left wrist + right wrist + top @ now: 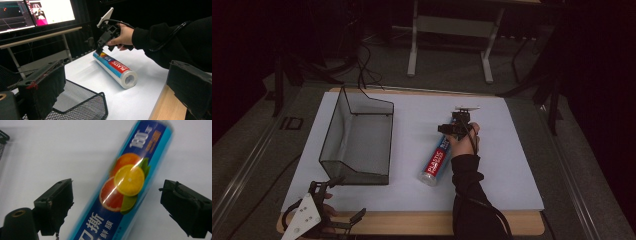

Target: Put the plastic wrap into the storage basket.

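Observation:
A roll of plastic wrap lies on the white sheet, blue and red with fruit pictures on its far part. My right gripper hangs over the roll's far end, held by a hand. It is open, one jaw on each side of the roll and not touching it. My left gripper rests open at the table's front left corner, near the black mesh basket.
The mesh basket stands on the sheet's left part, its low front wall toward me. A wooden table edge runs along the front. Monitors and a desk frame stand beyond the table.

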Action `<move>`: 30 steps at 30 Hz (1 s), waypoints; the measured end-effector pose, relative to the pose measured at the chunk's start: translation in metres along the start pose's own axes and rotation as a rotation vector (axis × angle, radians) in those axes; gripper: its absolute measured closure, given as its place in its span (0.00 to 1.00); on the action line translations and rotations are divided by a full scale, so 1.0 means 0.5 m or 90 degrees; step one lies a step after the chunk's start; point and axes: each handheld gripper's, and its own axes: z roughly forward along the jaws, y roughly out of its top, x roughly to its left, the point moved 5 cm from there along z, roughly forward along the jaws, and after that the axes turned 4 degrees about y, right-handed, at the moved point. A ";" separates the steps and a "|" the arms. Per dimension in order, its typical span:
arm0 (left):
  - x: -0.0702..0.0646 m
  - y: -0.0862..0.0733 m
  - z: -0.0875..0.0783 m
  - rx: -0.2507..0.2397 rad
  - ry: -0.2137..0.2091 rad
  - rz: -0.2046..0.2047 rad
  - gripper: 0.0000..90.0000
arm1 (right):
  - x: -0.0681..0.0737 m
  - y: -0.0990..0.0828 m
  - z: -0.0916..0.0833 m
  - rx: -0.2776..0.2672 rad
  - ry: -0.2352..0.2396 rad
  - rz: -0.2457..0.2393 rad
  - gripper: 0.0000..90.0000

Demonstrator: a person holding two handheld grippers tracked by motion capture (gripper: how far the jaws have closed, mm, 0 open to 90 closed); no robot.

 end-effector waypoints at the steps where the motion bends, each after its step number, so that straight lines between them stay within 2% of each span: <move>1: 0.000 0.000 0.000 0.001 0.000 0.000 0.03 | -0.001 -0.002 0.005 0.003 0.000 0.002 0.12; 5: 0.000 0.000 0.000 0.002 0.001 0.002 0.03 | 0.001 -0.008 0.019 0.025 -0.004 0.017 0.12; 8: -0.001 0.000 0.000 0.001 0.002 0.005 0.03 | -0.002 -0.012 0.032 0.042 0.004 0.039 0.12; 10: 0.000 0.000 -0.001 0.001 0.002 0.005 0.03 | -0.002 -0.019 0.044 0.065 0.015 0.063 0.12; 12: 0.000 0.001 -0.001 0.000 0.002 0.005 0.03 | -0.003 -0.020 0.047 0.068 0.012 0.064 0.12; 15: 0.000 0.000 -0.001 0.001 0.002 0.005 0.03 | -0.007 -0.027 0.058 0.086 0.009 0.082 0.14; 22: -0.001 0.000 0.000 0.001 0.002 0.008 0.03 | -0.009 -0.032 0.071 0.096 0.002 0.085 0.19; 26: -0.001 0.001 -0.001 -0.001 0.004 0.010 0.03 | -0.007 -0.033 0.076 0.118 0.016 0.113 0.22; 30: 0.000 0.001 -0.001 -0.001 0.005 0.010 0.03 | -0.010 -0.033 0.075 0.118 0.026 0.147 0.25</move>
